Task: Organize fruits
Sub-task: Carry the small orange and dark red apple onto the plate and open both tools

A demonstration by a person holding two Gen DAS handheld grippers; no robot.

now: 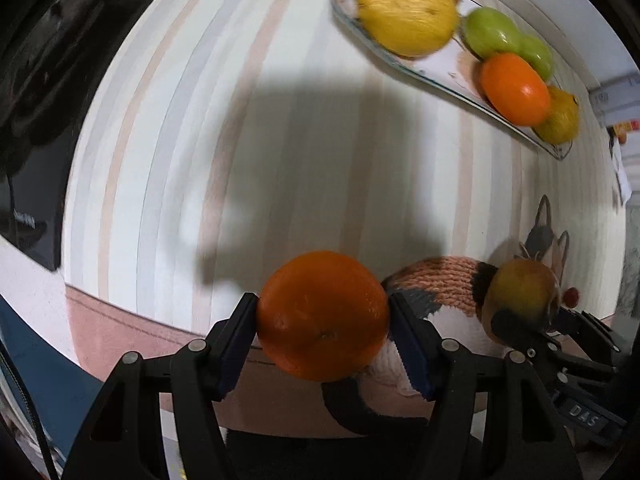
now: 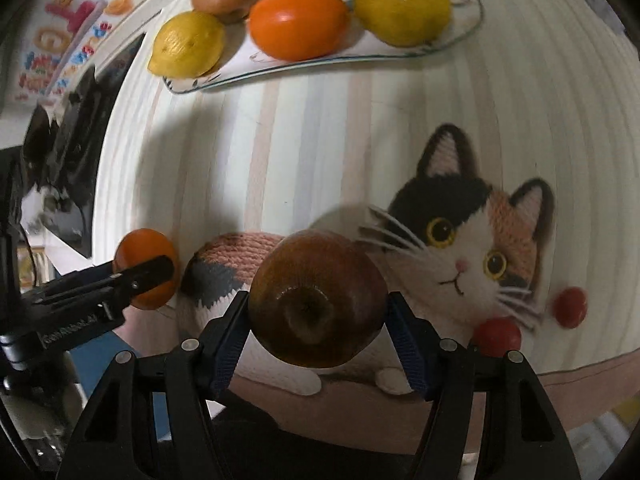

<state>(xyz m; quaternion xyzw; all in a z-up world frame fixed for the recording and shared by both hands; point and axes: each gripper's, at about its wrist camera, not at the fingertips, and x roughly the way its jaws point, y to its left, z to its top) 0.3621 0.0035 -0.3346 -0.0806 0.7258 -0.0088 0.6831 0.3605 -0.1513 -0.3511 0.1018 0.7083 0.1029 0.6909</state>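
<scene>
Left tongs (image 1: 323, 318) clamped on an orange (image 1: 322, 315) above the striped table (image 1: 240, 120). Right tongs (image 2: 318, 310) gripping a brownish apple (image 2: 318, 296) over the cat mat (image 2: 472, 248). Glass plate (image 2: 460, 36) of fruit near far edge.

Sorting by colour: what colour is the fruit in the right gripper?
Reddish brown, an apple, clearest in the right wrist view.
</scene>
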